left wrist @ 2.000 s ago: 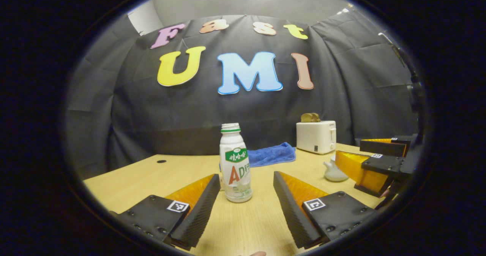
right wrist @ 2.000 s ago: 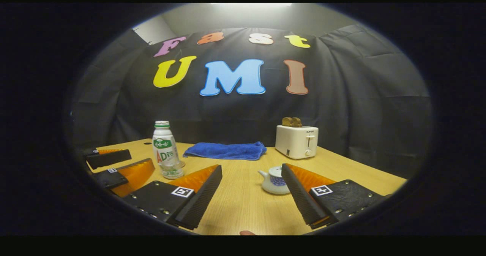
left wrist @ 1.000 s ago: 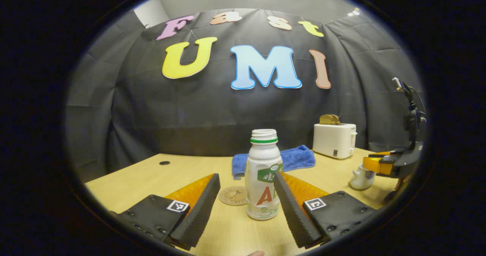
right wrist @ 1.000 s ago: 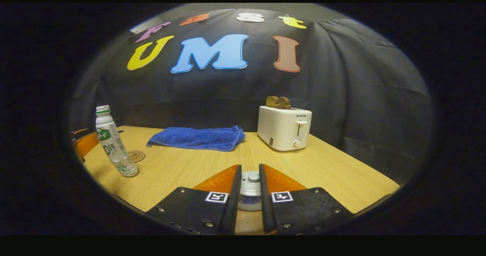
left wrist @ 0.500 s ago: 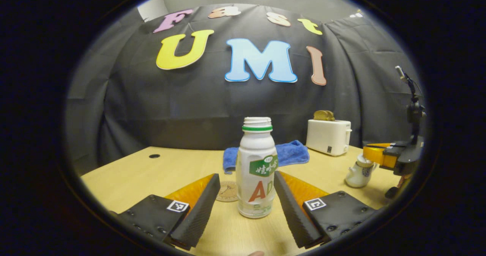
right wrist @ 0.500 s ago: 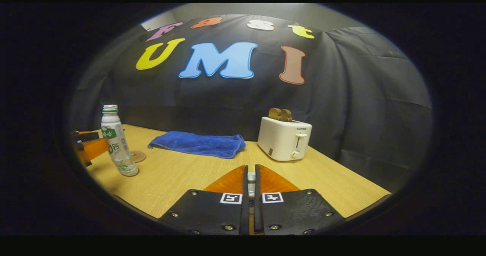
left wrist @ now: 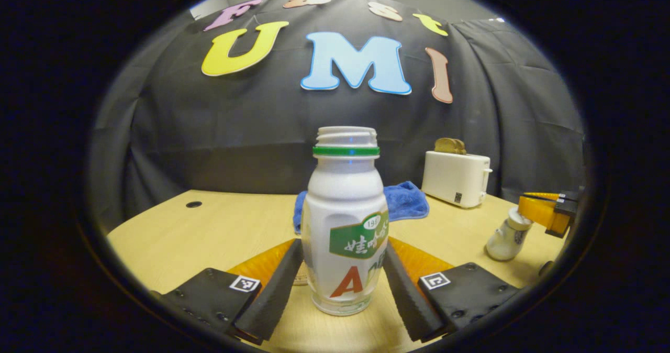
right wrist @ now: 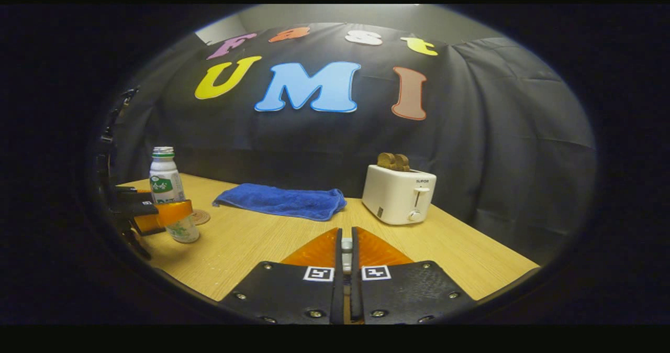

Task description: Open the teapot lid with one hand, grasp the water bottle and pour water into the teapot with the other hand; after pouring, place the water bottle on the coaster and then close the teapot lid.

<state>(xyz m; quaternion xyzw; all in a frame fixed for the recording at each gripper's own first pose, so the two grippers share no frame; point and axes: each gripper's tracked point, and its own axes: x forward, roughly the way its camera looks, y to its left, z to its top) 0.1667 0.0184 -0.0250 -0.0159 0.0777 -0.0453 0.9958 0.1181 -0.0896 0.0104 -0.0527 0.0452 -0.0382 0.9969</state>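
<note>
In the left gripper view the left gripper (left wrist: pixel 343 282) has its two fingers against either side of the uncapped water bottle (left wrist: pixel 345 222), which stands upright on the desk (left wrist: pixel 172 232) with the coaster (left wrist: pixel 300 278) just behind it. In the right gripper view the right gripper (right wrist: pixel 345 251) is closed almost completely on a small white knob, the teapot lid (right wrist: pixel 346 244); the left gripper view shows it at the desk's right edge on top of the teapot (left wrist: pixel 503 238). Farther back, a blue towel (right wrist: pixel 282 201) and a white toaster (right wrist: pixel 399 193) with toast sit near the desk's far edge.
</note>
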